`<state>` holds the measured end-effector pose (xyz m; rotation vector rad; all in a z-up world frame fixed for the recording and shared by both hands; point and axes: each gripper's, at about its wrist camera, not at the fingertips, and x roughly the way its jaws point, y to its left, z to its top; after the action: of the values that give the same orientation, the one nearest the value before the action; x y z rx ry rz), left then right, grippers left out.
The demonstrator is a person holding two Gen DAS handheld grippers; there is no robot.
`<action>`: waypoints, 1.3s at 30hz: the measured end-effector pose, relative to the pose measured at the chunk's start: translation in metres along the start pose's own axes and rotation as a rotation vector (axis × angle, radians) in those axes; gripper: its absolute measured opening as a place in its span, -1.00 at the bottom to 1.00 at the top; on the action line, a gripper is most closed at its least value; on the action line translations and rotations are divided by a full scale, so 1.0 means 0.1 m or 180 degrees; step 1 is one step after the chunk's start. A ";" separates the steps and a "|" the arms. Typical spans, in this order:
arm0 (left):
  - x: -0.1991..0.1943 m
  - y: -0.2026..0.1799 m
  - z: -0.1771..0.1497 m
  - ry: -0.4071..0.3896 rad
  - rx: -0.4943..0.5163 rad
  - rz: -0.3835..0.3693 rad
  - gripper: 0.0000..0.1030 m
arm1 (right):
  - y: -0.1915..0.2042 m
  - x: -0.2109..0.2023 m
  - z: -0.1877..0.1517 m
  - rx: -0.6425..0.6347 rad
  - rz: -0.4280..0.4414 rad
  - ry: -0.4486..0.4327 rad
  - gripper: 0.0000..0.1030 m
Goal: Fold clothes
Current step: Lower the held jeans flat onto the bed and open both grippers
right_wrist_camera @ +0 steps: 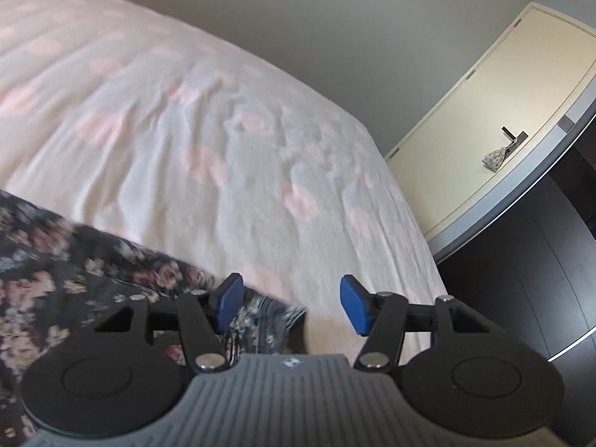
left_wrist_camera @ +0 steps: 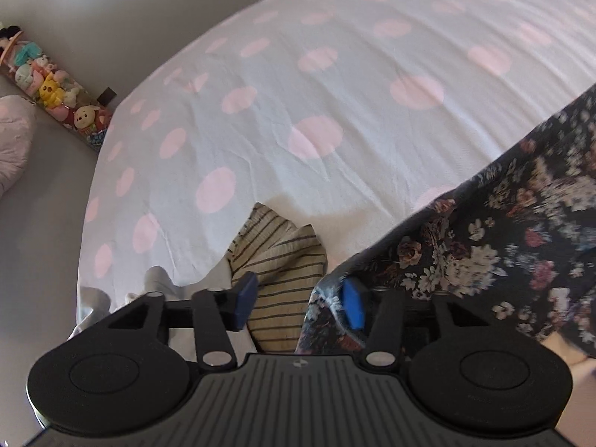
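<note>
A dark floral garment (left_wrist_camera: 503, 231) lies on the bed at the right of the left wrist view; its edge drapes over the right blue pad. My left gripper (left_wrist_camera: 300, 303) stands open, and between its fingers shows a cream cloth with dark stripes (left_wrist_camera: 283, 268), not pinched. In the right wrist view the same floral garment (right_wrist_camera: 74, 275) spreads across the lower left. Its corner (right_wrist_camera: 268, 316) lies between the blue pads of my right gripper (right_wrist_camera: 290, 307), which is open and does not press on it.
The bed wears a white sheet with pink dots (left_wrist_camera: 316, 111). Soft toys (left_wrist_camera: 56, 89) line the wall at far left, near a pale pillow (left_wrist_camera: 11, 141). A cream door (right_wrist_camera: 503, 130) and dark cabinet (right_wrist_camera: 540, 279) stand right of the bed.
</note>
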<state>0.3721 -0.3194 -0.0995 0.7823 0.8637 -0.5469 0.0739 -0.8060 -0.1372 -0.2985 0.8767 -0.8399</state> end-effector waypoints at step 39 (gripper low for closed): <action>-0.25 0.10 -0.38 -0.0188 0.0274 0.0390 -0.97 | 1.06 -1.38 -1.25 0.1729 0.1429 -0.0176 0.40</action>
<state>0.3481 -0.2807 -0.0906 0.8872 0.7365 -0.4987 -0.0166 -0.6216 -0.1968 0.3403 0.5994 -0.6136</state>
